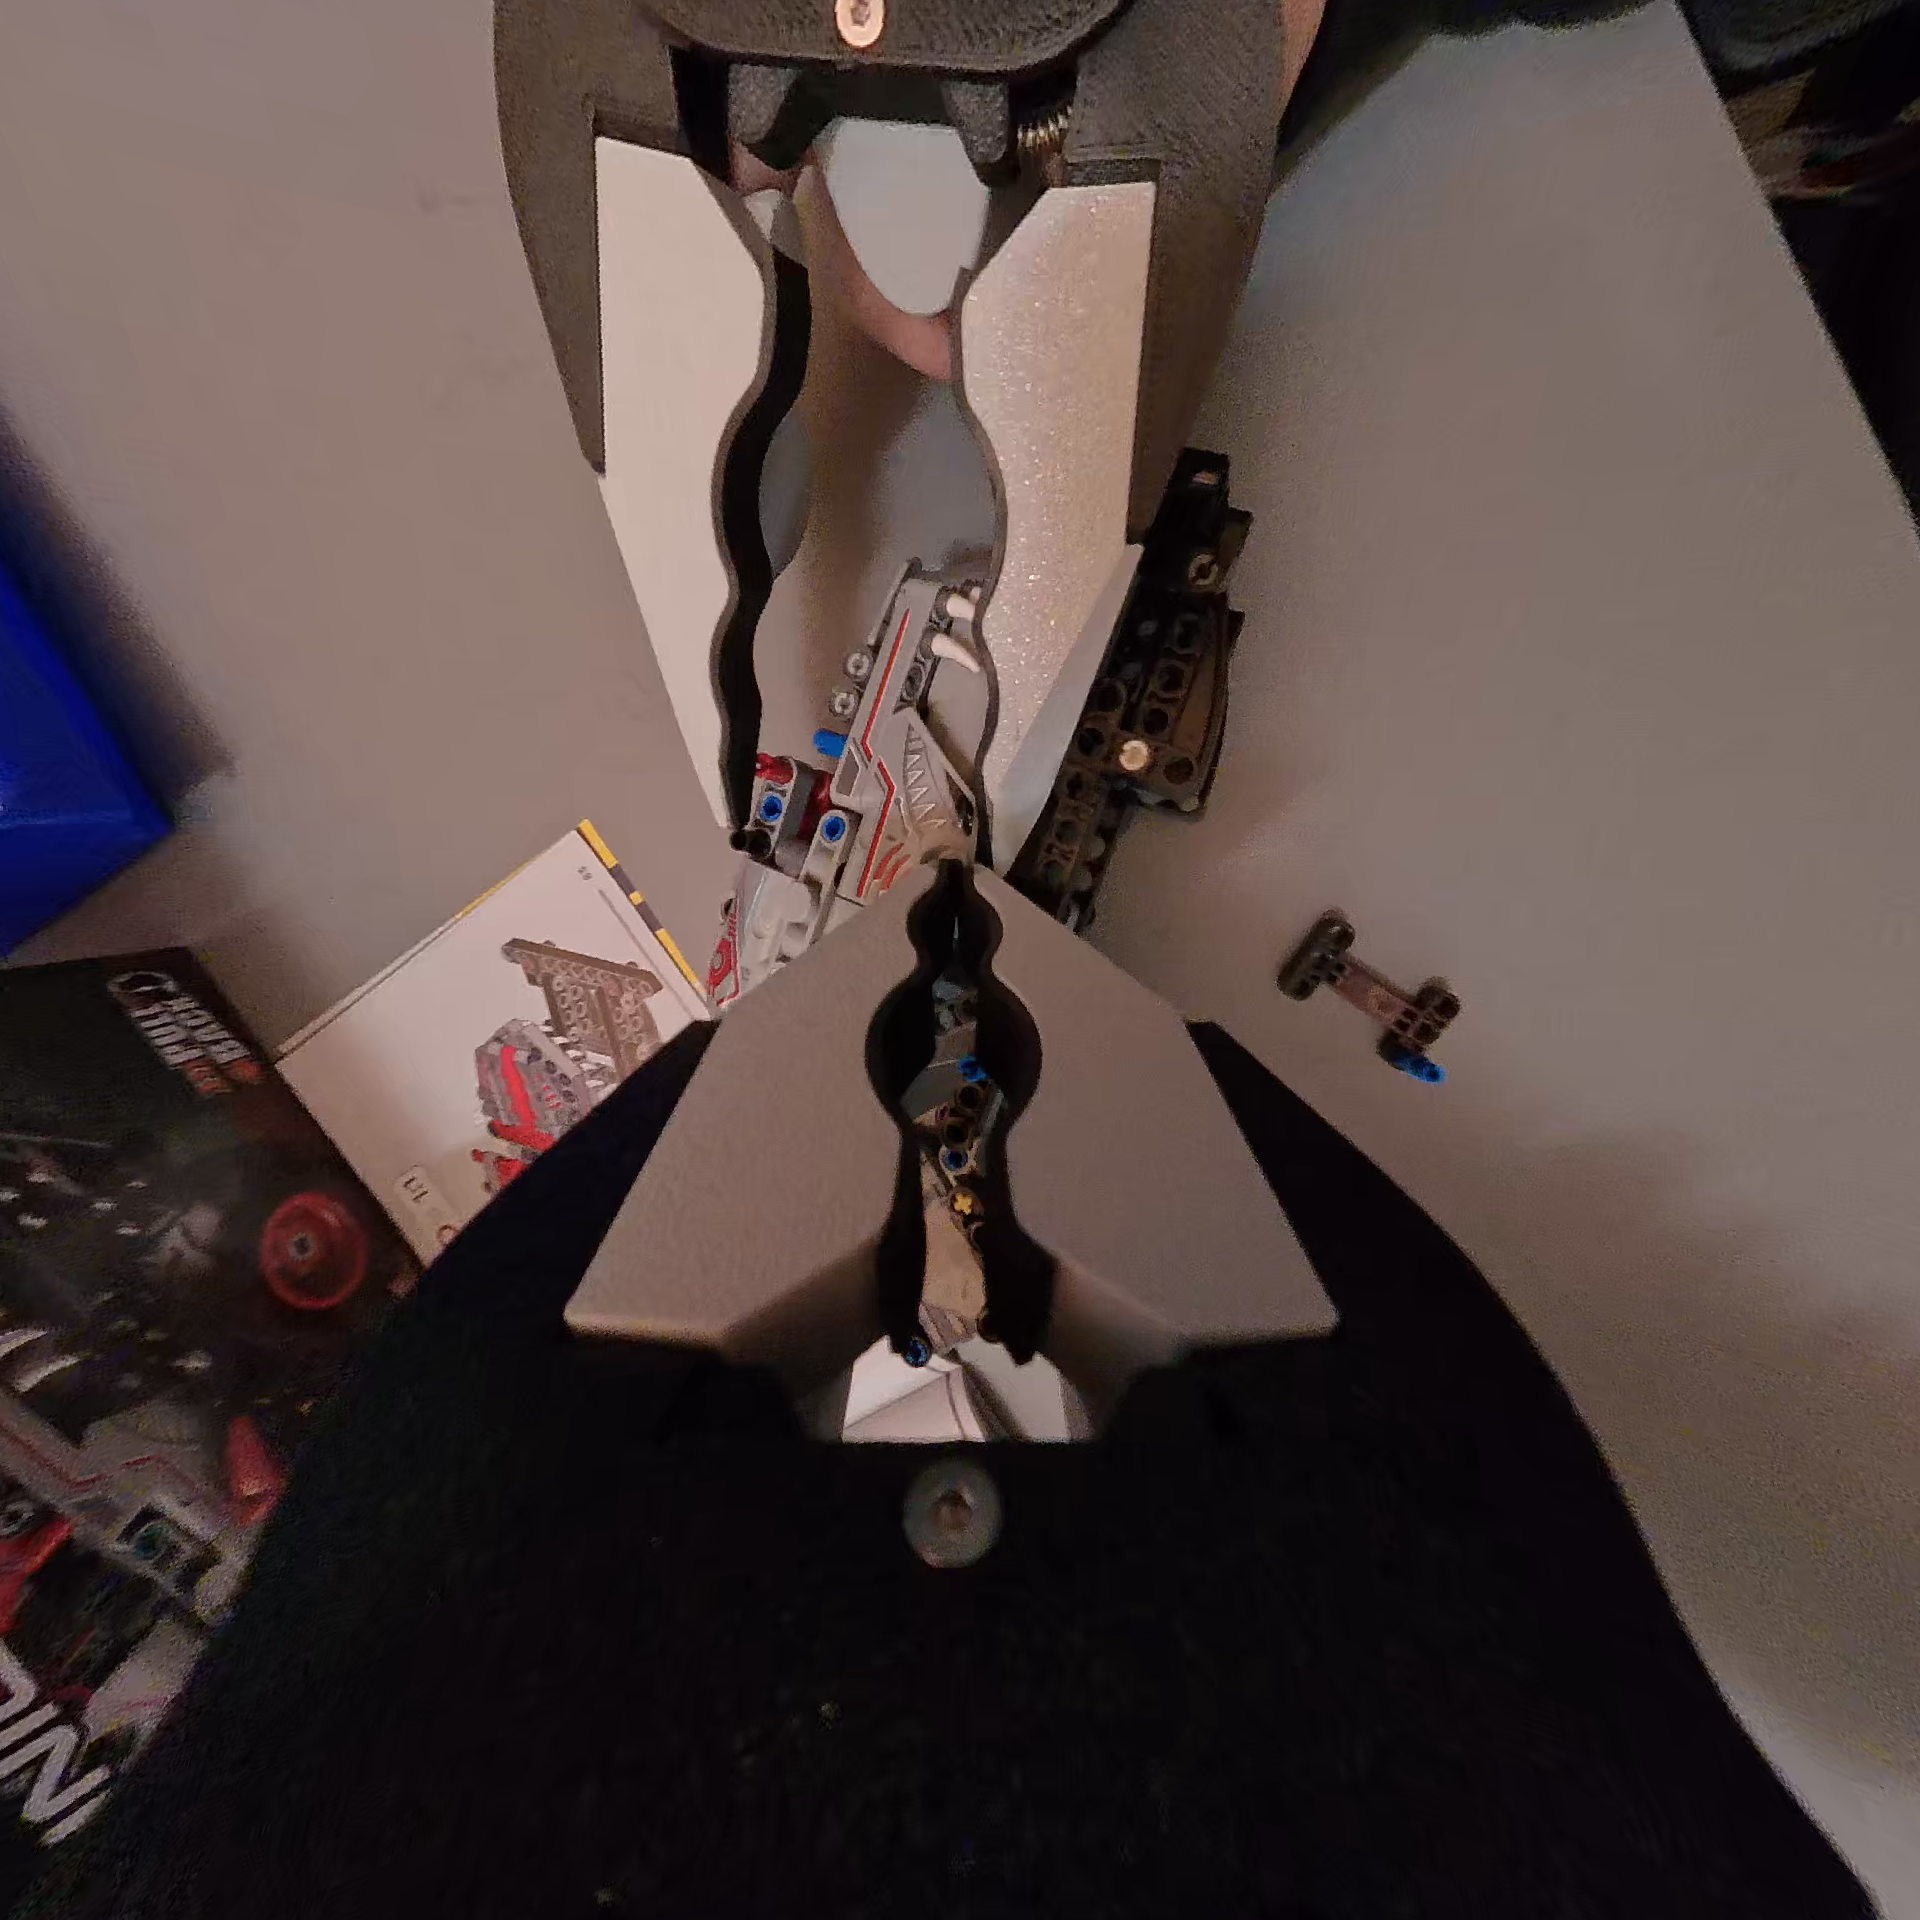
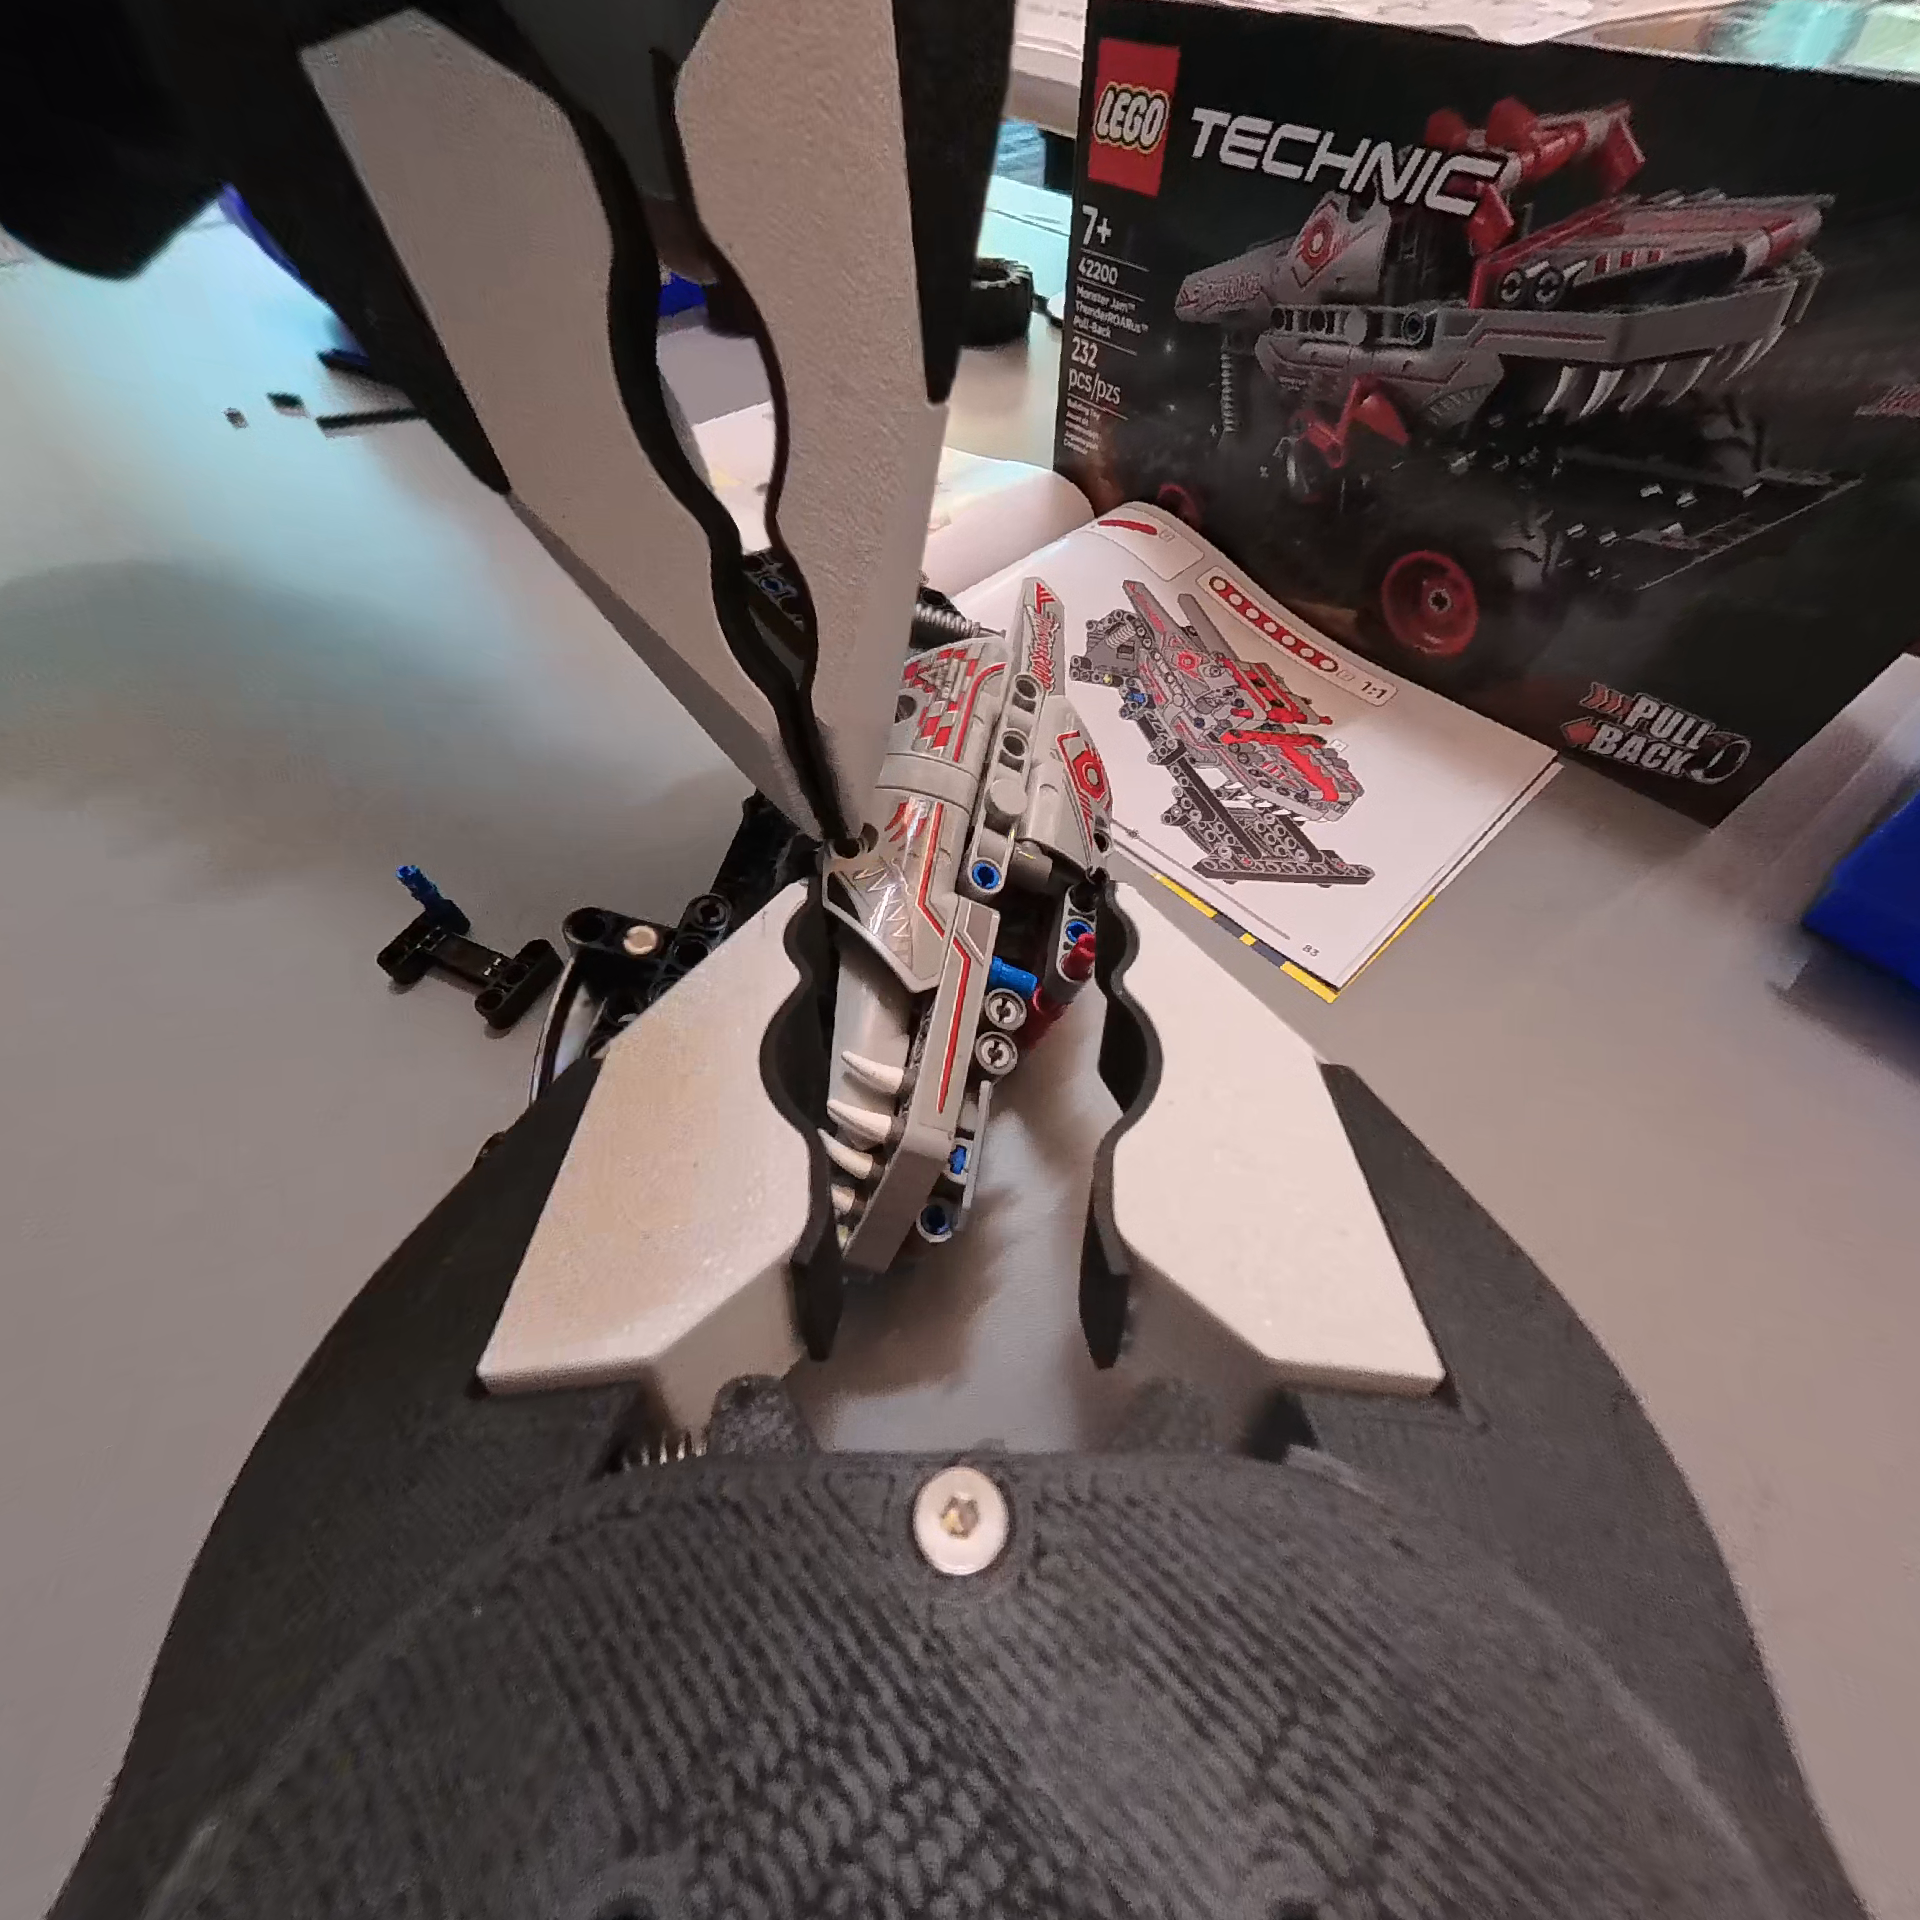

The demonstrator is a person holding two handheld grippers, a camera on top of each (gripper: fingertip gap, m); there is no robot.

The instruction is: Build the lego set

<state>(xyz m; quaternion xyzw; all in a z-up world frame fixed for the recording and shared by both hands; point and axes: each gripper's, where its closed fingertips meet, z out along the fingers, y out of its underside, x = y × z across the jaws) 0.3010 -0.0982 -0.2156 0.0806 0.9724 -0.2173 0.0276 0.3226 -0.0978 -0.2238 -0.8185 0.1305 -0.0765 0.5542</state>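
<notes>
The grey lego body assembly (image 2: 935,997) is a long, narrow shell of light grey panels with red stripe and zigzag stickers, a row of white teeth along one edge, blue pins and dark beams showing inside; it is held off the tabletop (image 2: 260,727) between both claws; the right claw (image 2: 956,1101) is clenched on its toothed end, its fingers standing at either flank of the shell; the left claw (image 1: 951,883) comes from the opposite side with its jaws nearly together, pinching the panel edge at the other end, seen from the right wrist view at (image 2: 831,821); from the left wrist view the right claw sits at (image 1: 862,821) and the assembly (image 1: 883,748) runs away from the camera; its long axis lies roughly along the line between the two claws, teeth end toward the right one, tilted rather than level; on the tabletop lie a black beam frame (image 1: 1132,727) just beside the assembly and a small black connector piece with a blue pin (image 1: 1366,997) apart from it; the open instruction booklet (image 2: 1247,758) shows a printed build diagram; behind it stands the set's box (image 2: 1507,364), dark, with a red logo patch, white lettering and a picture of a red and grey monster truck; a blue bin (image 1: 62,727) sits at the edge.
</notes>
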